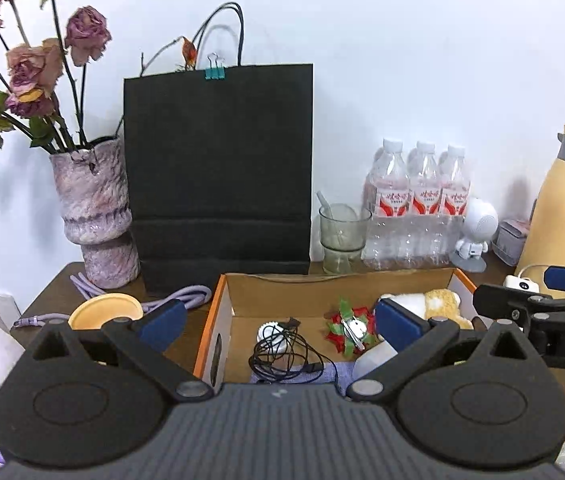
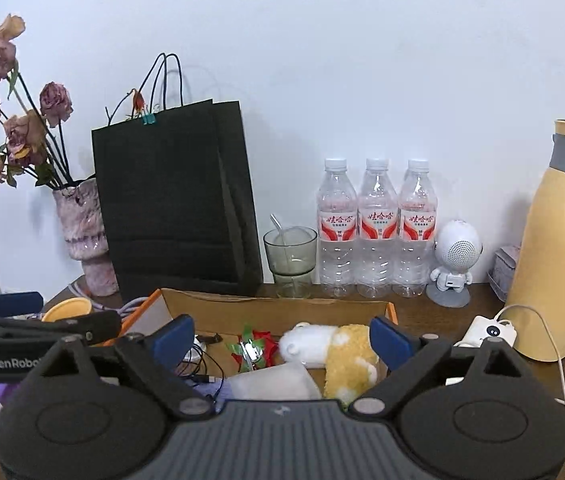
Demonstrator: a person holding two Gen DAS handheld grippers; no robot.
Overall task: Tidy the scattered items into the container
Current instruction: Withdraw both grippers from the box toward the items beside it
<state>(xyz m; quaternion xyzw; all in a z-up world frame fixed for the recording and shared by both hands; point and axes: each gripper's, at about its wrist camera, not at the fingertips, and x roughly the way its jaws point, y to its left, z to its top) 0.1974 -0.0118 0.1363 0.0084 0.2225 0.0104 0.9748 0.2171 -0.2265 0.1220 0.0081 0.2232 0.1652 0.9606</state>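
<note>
In the cardboard box (image 1: pixel 422 280) lie earphones (image 1: pixel 286 354), a plush toy (image 2: pixel 338 344) and a bow (image 1: pixel 348 328), both grippers (image 1: pixel 278 322) (image 2: pixel 282 340) wide and empty, while a yellow lid (image 1: pixel 104 310) waits outside.

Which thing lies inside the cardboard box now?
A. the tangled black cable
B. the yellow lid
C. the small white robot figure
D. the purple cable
A: the tangled black cable lies on the floor of the cardboard box, beside a red and green bow.

My two wrist cams looked forward and slightly down, close above the cardboard box (image 1: pixel 362 280), left beside right; both shared the black bag (image 2: pixel 170 200) and bottles (image 2: pixel 376 232).
</note>
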